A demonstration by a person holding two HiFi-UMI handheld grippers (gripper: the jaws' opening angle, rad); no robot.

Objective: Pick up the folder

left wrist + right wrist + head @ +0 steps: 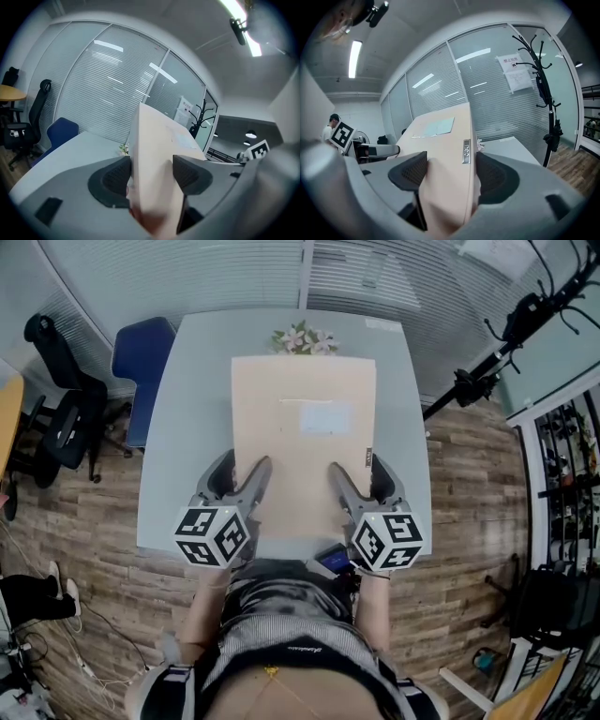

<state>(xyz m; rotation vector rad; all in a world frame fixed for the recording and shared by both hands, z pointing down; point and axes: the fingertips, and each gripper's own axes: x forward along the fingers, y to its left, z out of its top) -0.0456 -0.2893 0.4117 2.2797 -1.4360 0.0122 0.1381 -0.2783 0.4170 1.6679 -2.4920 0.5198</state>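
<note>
Two hand-held grippers, left (244,465) and right (358,467), pinch a flat beige rectangular folder (302,381).

Wood floor (469,521), blue chair (143,357), window blinds (187,273).

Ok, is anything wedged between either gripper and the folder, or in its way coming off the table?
Nothing visible. The left gripper and right gripper each clamp a near corner of the folder directly. A small bunch of flowers sits at the far edge of the table, past the folder's far end.
</note>
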